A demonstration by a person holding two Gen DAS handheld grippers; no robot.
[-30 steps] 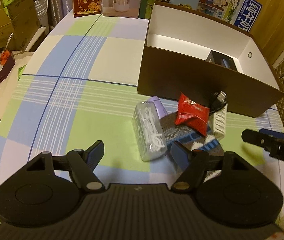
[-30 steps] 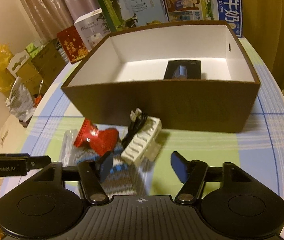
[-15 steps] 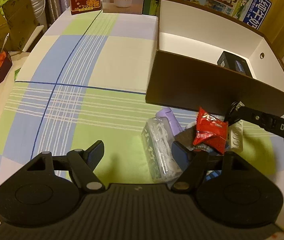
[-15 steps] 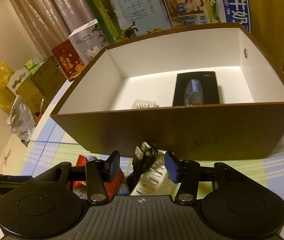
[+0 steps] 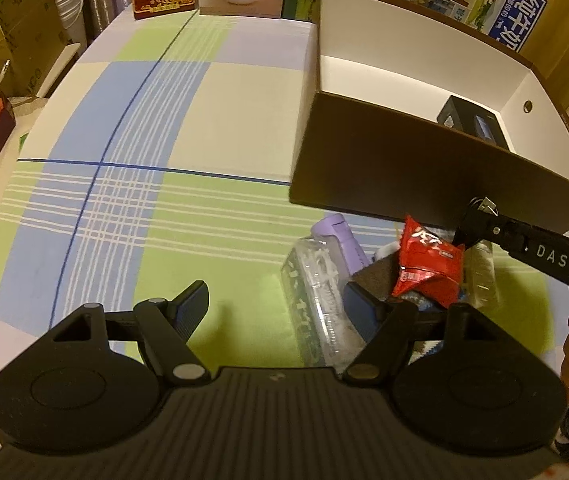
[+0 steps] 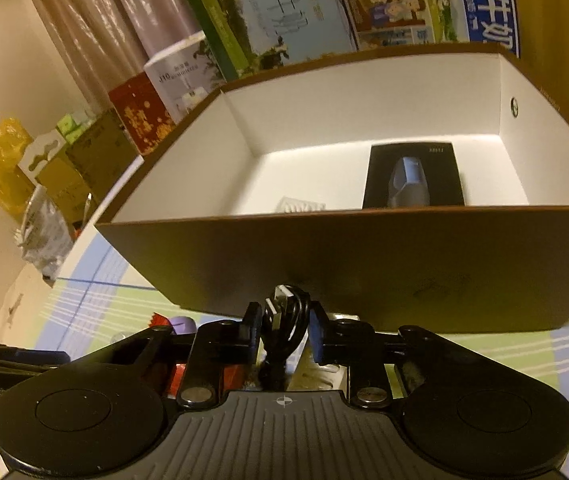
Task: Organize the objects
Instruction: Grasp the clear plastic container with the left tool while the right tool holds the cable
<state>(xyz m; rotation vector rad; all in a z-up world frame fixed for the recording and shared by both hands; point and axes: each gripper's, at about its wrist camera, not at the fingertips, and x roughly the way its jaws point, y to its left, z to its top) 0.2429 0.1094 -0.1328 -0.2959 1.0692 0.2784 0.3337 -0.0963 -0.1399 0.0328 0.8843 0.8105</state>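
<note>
Right hand-held gripper (image 6: 284, 330) clenched on black cable bundle (image 6: 286, 320), low over the bench (image 6: 524, 352), white charger block (image 6: 316, 372) under it. Brown box (image 6: 364, 264) just ahead, black carton (image 6: 414, 176) inside. Left hand-held gripper (image 5: 276, 304) released; clear packet (image 5: 316, 280), red wrapper (image 5: 428, 264) ahead-right.

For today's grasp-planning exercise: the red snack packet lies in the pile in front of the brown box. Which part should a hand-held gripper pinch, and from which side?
Pinch the crimped near edge of the red snack packet, coming from above on the left, open-table side. It rests tilted on top of the striped sock, so that flat edge sticks up free. The right hand-held gripper and the brown box crowd the far side.
</note>
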